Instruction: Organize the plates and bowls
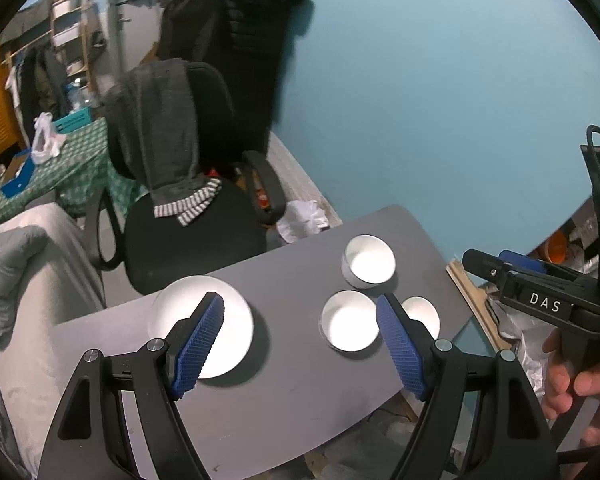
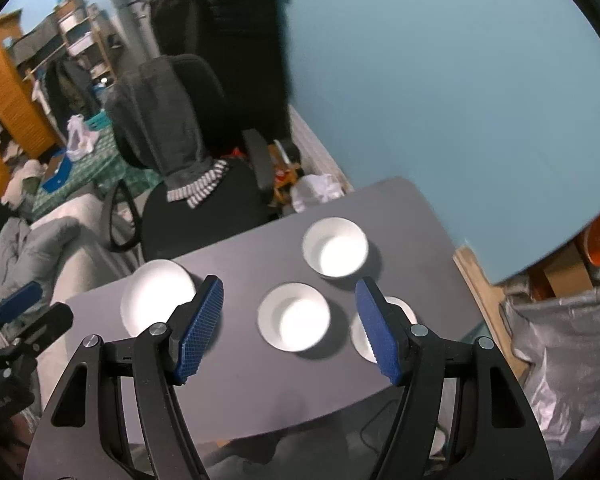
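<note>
A grey table [image 1: 292, 280] [image 2: 260, 376] holds white dishes. A flat white plate [image 1: 236, 324] [image 2: 152, 296] lies at the left. A white bowl [image 1: 369, 261] [image 2: 335, 247] stands at the far right, a second bowl [image 1: 350, 326] [image 2: 294, 317] in the middle, and a third white dish [image 1: 424, 312] [image 2: 400, 308] at the near right edge, partly hidden by a finger. My left gripper [image 1: 300, 340] is open and empty above the table. My right gripper [image 2: 290, 320] is open and empty, framing the middle bowl from above. The right gripper's body also shows in the left wrist view [image 1: 540, 300].
A black office chair [image 1: 188, 208] [image 2: 204, 196] draped with a grey hoodie stands behind the table. A grey sofa [image 1: 32, 280] is at the left. A silver bag [image 2: 560, 344] and boxes sit right of the table. A blue wall [image 1: 420, 80] is behind.
</note>
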The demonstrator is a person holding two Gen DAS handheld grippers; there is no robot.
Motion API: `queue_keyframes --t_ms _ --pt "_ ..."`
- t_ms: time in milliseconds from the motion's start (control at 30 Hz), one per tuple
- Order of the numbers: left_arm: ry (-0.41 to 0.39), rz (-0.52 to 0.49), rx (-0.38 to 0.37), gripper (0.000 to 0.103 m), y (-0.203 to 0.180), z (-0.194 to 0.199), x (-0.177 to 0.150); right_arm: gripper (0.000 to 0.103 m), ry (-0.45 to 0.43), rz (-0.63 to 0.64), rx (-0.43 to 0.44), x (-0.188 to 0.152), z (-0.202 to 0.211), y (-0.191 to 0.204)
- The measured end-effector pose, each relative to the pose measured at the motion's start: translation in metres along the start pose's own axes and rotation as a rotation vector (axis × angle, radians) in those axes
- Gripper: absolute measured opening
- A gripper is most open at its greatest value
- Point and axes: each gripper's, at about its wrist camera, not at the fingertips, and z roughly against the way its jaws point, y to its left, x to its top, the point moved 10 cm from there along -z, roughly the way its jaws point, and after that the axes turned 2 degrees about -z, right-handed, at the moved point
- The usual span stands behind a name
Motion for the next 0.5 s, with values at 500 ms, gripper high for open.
queue_keyframes --t_ms 500 --pt "0.054 -0.097 -0.071 0.080 -0.062 -0.031 0.009 0.068 0.026 -0.105 -0.059 -0.006 0.001 -0.064"
